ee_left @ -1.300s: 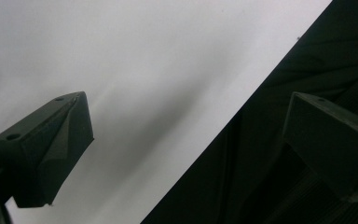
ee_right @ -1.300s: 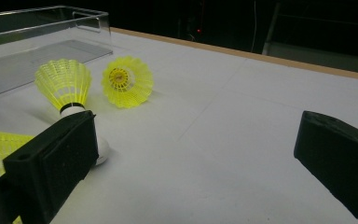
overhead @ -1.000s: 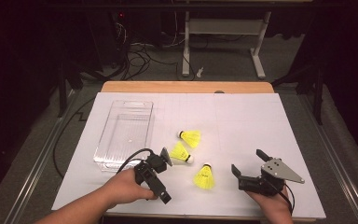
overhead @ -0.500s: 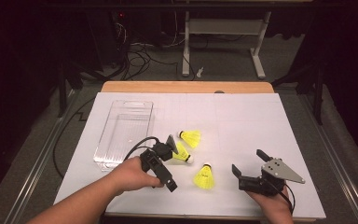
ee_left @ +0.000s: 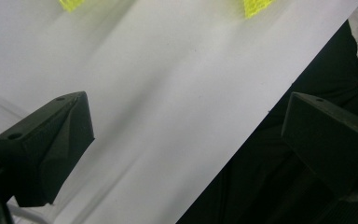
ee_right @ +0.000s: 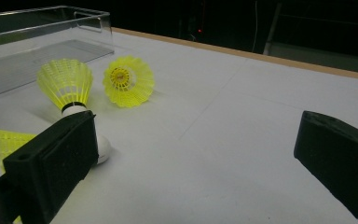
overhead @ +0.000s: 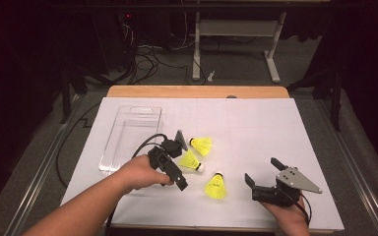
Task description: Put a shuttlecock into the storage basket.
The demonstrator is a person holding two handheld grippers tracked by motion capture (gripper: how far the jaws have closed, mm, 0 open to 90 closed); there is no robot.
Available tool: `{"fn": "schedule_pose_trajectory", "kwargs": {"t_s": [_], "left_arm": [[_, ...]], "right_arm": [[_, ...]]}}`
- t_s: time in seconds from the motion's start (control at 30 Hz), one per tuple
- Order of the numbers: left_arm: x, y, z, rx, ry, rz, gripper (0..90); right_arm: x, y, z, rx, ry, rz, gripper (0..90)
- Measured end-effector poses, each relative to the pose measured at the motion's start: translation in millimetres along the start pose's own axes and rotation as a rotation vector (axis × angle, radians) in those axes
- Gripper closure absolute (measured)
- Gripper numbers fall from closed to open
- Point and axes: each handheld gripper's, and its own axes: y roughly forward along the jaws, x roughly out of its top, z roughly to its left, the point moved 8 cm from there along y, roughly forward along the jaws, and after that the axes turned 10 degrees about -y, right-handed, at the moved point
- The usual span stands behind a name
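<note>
Left claw (overhead: 178, 162) spread, empty, frame centre by three yellow shuttlecocks (overhead: 191, 161); right claw (overhead: 262, 178) spread, lower right; one clear tray (overhead: 128, 129) on white tabletop (overhead: 256, 128).

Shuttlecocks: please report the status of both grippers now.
Left gripper open, empty, beside middle shuttlecock. Right gripper open, empty, near front shuttlecock. Three shuttlecocks on table, clear tray empty. Nothing blocking.

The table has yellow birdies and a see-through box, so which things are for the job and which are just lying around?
For the job:
three yellow shuttlecocks
clear plastic tray
left gripper, open
right gripper, open

Just lying about:
white table frame behind the table
cables on the floor
</note>
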Motion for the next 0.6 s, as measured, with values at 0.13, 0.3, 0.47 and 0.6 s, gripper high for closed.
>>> {"fn": "schedule_pose_trajectory", "kwargs": {"t_s": [0.13,0.3,0.47,0.6], "left_arm": [[4.8,-5.7,-1.2,-0.002,0.001,-0.004,3.2],[10.3,-11.8,-1.8,0.001,0.01,0.003,3.2],[18.1,-17.3,1.5,0.004,-0.012,-0.001,3.2],[25.7,-24.2,4.1,-0.012,-0.018,-0.017,3.5]], "right_arm": [[-0.1,0.1,-0.1,0.0,0.003,0.0,0.3],[-0.1,0.0,0.1,0.001,0.003,0.0,0.3],[0.2,-0.6,-0.2,0.0,0.003,-0.004,0.3],[-0.2,-0.6,-0.6,0.002,0.006,-0.004,0.3]]}}
